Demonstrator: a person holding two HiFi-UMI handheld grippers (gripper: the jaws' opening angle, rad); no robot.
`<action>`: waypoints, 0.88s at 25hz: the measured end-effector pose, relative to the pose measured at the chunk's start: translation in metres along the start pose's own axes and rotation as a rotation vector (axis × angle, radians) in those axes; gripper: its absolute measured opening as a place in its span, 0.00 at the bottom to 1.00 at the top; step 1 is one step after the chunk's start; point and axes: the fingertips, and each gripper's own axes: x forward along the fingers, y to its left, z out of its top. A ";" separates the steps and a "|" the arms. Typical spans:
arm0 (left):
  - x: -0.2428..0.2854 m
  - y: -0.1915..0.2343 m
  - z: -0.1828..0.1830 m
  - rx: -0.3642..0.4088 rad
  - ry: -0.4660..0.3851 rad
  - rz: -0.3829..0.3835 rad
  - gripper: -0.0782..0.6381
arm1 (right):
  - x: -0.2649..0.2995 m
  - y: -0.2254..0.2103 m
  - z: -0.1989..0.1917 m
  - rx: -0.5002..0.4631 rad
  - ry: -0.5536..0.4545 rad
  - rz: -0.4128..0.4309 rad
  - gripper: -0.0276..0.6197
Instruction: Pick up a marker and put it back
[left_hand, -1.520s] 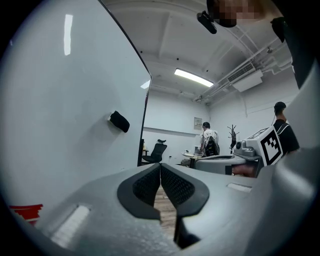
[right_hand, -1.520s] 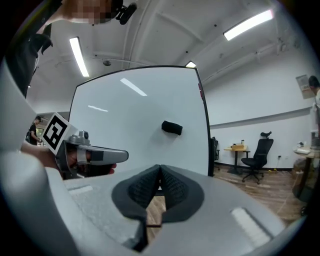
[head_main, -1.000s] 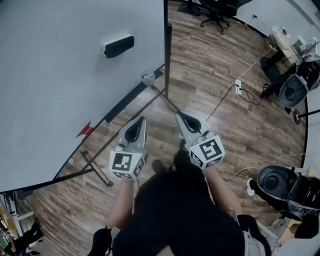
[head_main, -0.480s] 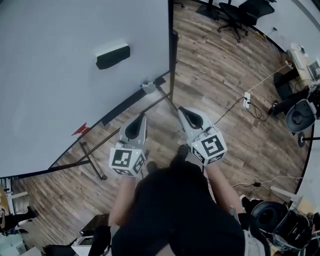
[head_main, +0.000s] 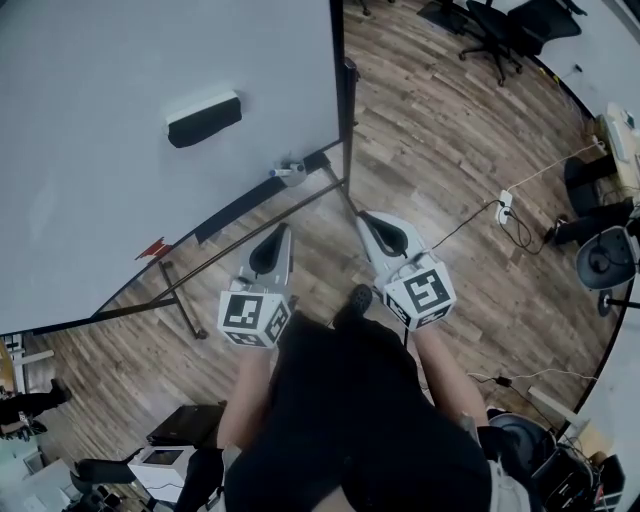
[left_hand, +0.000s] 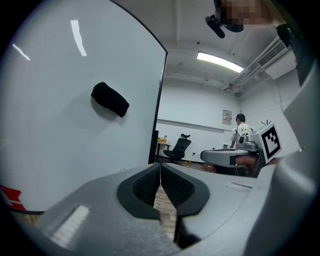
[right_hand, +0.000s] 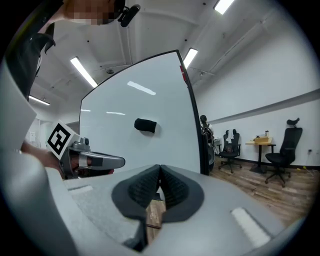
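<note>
Person's dark-clothed torso (head_main: 350, 420) is nearest, with both forearms reaching forward and one dark shoe (head_main: 353, 303) showing between the tools.

Left tool (head_main: 281, 233): jaws pressed together, ribbed pads meet at the tip, nothing between them. Right tool (head_main: 363, 218): same, jaws together and empty. The two sit side by side, close but not touching, and both point slightly down toward the whiteboard's lower right corner.

Wood floor (head_main: 440, 150) lies under and ahead of both tools. The whiteboard stand's metal bars (head_main: 250, 238) cross just ahead of the left tool.

Beyond that is the dark ledge (head_main: 235, 210) along the whiteboard's bottom edge. A small pale item with a blue end (head_main: 289, 172) sits at its right end, ahead of the left tool and apart from it. It is too small to tell whether it is the marker. A red bit (head_main: 152, 248) is at the board edge, off to the left tool's left.

Whiteboard (head_main: 100, 180) fills the area ahead-left, with a black eraser (head_main: 203, 118) stuck on it above the ledge.

Far right of the right tool: power strip and cable (head_main: 505, 205). Office chairs (head_main: 500, 25) stand farther back.
</note>
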 end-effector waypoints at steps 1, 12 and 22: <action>0.004 -0.001 -0.002 -0.008 0.003 0.008 0.13 | 0.001 -0.005 -0.003 0.006 0.007 0.007 0.05; 0.018 0.023 -0.030 -0.058 0.064 0.015 0.13 | 0.021 0.000 -0.021 0.046 0.039 -0.019 0.05; 0.037 0.072 -0.050 -0.034 0.124 -0.123 0.13 | 0.063 0.040 -0.014 0.038 0.055 -0.131 0.05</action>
